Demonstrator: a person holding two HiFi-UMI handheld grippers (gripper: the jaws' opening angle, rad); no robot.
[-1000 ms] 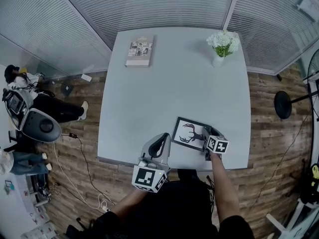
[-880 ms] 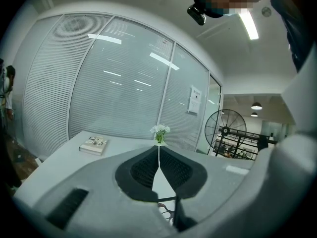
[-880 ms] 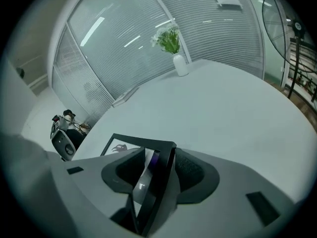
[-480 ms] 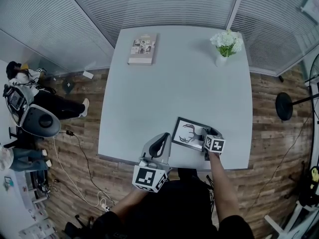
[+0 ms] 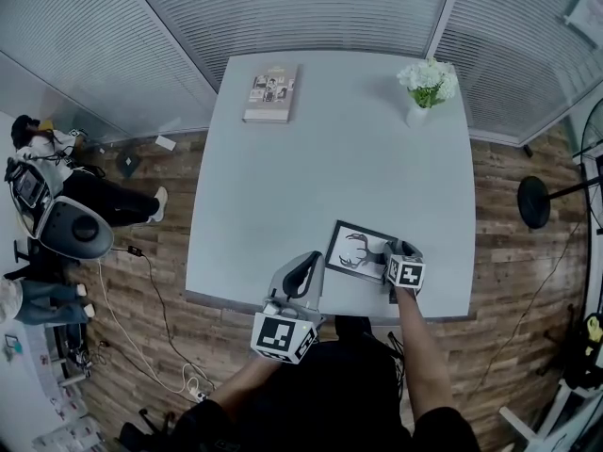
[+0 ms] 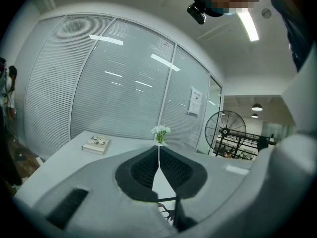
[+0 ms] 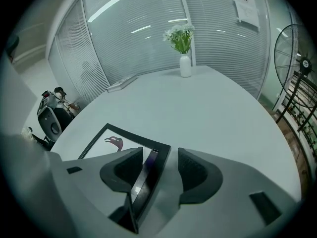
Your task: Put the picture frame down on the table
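The black picture frame, holding a dark antlered-animal print, lies flat near the table's front edge. My right gripper is at its right edge. In the right gripper view the frame's edge runs between the two jaws of the right gripper, which is open, with a gap on the right side. My left gripper hovers just left of the frame, over the table's front edge. In its own view the left gripper is shut with nothing held, and a bit of the print shows below.
A book lies at the far left of the grey table. A white vase of flowers stands at the far right corner. A floor fan stands right of the table, and a seated person is at the left.
The head view has shifted slightly. The frame and both grippers keep nearly the same places, with the right gripper still at the frame's right edge.
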